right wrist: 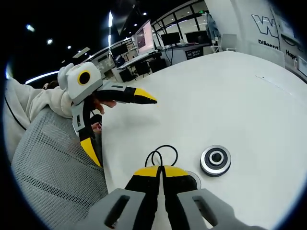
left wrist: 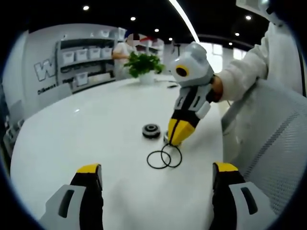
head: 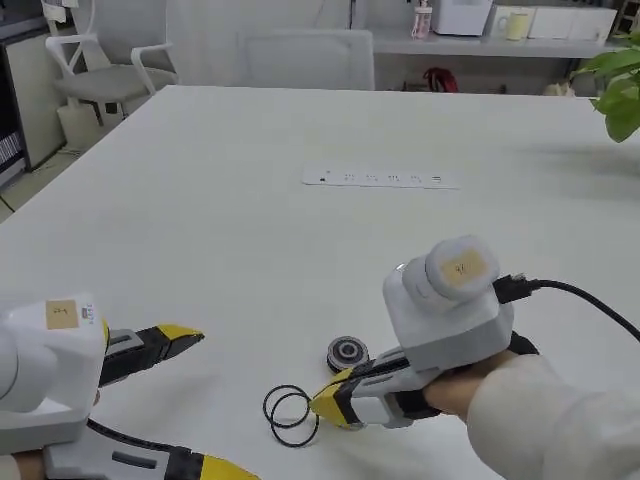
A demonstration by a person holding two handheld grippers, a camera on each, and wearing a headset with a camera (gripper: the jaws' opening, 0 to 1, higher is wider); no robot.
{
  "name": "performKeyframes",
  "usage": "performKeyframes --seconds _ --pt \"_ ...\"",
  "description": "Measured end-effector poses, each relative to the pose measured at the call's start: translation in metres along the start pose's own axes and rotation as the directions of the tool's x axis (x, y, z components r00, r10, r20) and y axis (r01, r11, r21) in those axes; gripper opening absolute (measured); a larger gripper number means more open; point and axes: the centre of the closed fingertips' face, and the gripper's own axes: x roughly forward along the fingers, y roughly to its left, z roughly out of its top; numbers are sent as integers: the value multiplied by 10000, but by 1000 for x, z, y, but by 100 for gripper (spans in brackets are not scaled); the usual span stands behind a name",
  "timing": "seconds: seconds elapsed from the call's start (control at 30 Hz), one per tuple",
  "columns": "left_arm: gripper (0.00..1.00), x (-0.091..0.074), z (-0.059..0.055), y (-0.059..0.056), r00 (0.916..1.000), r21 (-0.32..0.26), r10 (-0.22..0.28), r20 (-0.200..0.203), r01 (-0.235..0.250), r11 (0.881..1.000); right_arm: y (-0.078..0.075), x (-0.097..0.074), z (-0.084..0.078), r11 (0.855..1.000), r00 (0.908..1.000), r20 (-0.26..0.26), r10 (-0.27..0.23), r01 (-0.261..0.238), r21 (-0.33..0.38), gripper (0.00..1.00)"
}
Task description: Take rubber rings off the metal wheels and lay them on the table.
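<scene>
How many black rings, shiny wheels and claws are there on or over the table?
Rubber rings: 2
Metal wheels: 1
Claws: 2, left claw and right claw
Total: 5. Something round under the right claw is too hidden to count.

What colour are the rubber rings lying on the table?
Black. The rubber rings show best in the left gripper view.

Place: office-like lab
Signs: long white table (head: pixel 300 250), office chair (head: pixel 100 75), shelves of bins (left wrist: pixel 81 67), desk monitors (right wrist: pixel 144 34)
</scene>
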Motion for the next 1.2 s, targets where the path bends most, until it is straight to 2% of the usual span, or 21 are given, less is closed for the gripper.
performKeyframes --seconds 0.4,0.63,1.0,1.2 --pt "96 0 0 -2 10000 -21 -70 -36 70 10000 -4 0 2 9996 9997 51 -226 227 -149 6" --pt "96 0 0 -2 10000 -47 -63 -39 63 10000 -9 -5 7 9994 9990 296 -331 332 -27 6" --pt "94 -1 -2 0 10000 -258 24 -43 -25 9997 -25 -20 18 9974 9932 931 -702 686 209 11" --pt "94 -1 -2 1 10000 -354 31 -11 -32 9994 -35 -30 25 9954 9871 1314 -916 871 400 15"
